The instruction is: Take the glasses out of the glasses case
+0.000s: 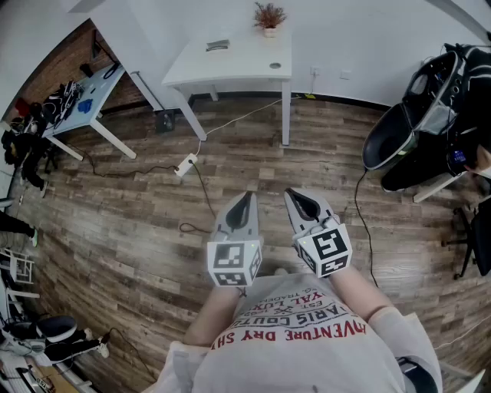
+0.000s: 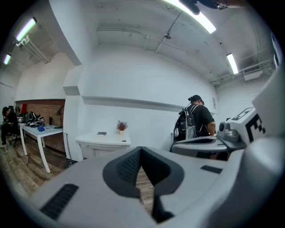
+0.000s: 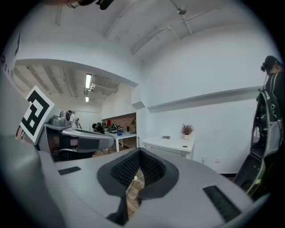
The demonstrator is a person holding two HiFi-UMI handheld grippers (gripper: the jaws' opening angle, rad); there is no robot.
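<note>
Both grippers are held side by side over the wooden floor, close to the person's chest. The left gripper [image 1: 246,196] and the right gripper [image 1: 292,193] are shut with nothing between the jaws. They point toward a white table [image 1: 244,67] across the room. On it lies a small dark flat object [image 1: 217,45], too small to tell whether it is the glasses case. No glasses show. The left gripper view has the same object [image 2: 102,132] far beyond the left gripper [image 2: 141,149]. It is also distant [image 3: 166,137] beyond the right gripper [image 3: 139,152] in the right gripper view.
A small potted plant [image 1: 269,17] stands on the white table. A power strip with cables [image 1: 185,164] lies on the floor between me and the table. A second cluttered table [image 1: 80,104] stands at left. A person with a backpack [image 2: 196,119] stands at right by dark bags [image 1: 430,115].
</note>
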